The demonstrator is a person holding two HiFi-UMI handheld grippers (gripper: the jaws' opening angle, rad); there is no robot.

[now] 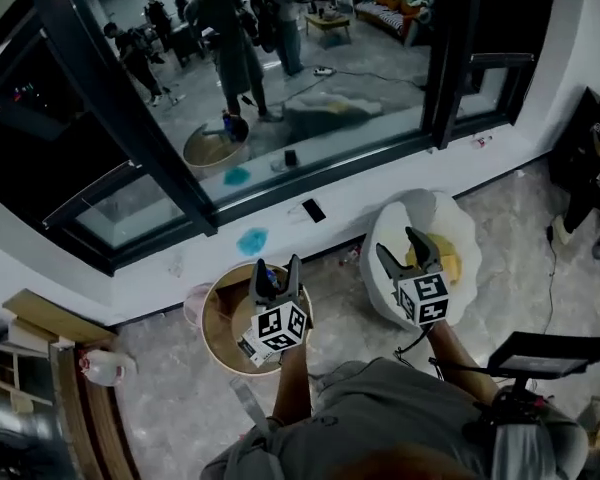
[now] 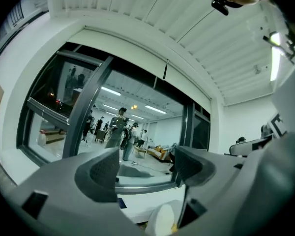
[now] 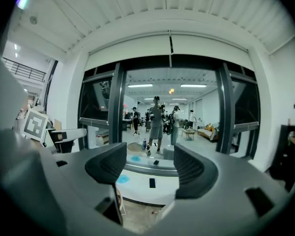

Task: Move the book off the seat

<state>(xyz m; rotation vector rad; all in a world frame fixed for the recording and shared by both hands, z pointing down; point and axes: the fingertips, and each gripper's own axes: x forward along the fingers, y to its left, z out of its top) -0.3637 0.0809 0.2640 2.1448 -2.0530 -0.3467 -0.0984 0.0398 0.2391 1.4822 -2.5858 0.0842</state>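
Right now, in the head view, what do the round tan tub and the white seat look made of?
Round tan tub: likely wood or bamboo, matte, going by its even tan colour and paler rim. White rounded seat: seemingly soft fabric, matte, with lumpy, creased edges; not certain.

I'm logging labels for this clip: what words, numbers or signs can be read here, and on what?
None can be read.
Left marker cube and right marker cube: black-and-white square patterns, no letters.
Yellow book on the seat: any print too small to read.
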